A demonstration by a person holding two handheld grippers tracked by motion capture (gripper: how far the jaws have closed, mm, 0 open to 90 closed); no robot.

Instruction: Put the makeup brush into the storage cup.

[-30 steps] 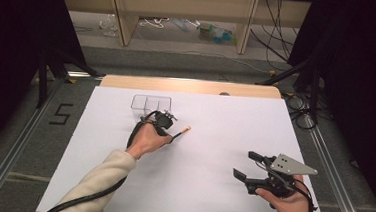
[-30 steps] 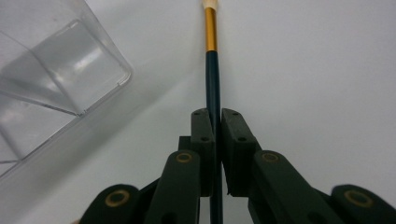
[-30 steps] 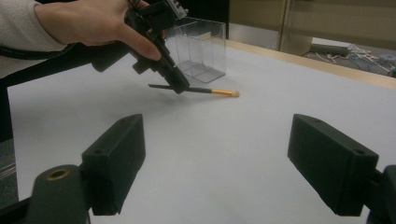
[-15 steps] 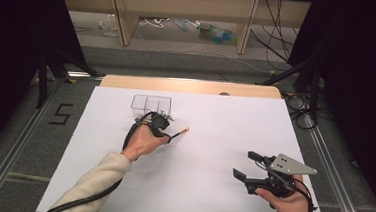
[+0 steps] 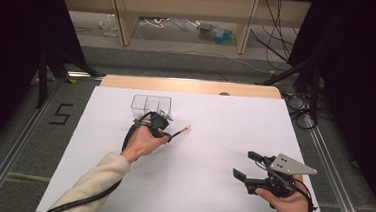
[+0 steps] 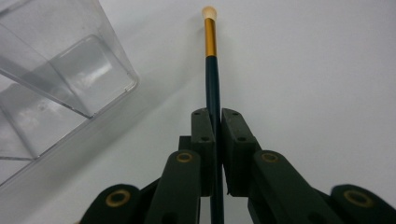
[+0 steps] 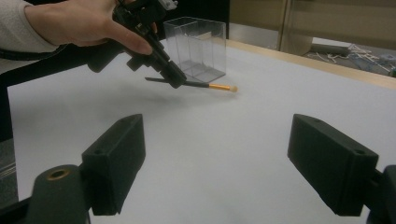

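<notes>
**Brush pinched at the left, right gripper waiting wide**

While the jaws press together on its dark handle, the slim makeup brush (image 6: pixel 211 56) sticks straight out ahead of the left gripper (image 6: pixel 217 122), gold ferrule and pale tip leading the way! From the high view the brush (image 5: pixel 180 132) sits left of centre on the white table (image 5: pixel 225 118), its light tip pointing right and slightly far, and the left gripper (image 5: pixel 166 134) has it clamped near the dark end. From the right gripper view the brush (image 7: pixel 210 86) looks lifted just clear of the surface, roughly level, with a soft shadow beneath.

Just to the far left of it stands the clear plastic organizer box (image 5: pixel 151 104), upright, divided into compartments; in the left gripper view its transparent wall (image 6: pixel 65 70) looms beside the jaws without touching the brush. The person's left hand (image 5: pixel 141 142) wraps the gripper's grip, cream sleeve (image 5: pixel 93 179) running back toward the near edge.

Over on the near right, well apart from all that, the right gripper (image 5: pixel 244 165) is held low over the table, jaws spread wide with nothing between them, the right hand (image 5: pixel 291 208) underneath and the grey three-cornered plate on top. Its own view confirms it: the right gripper (image 7: pixel 215 172) is gaping, bare white table between the two black pads.
</notes>
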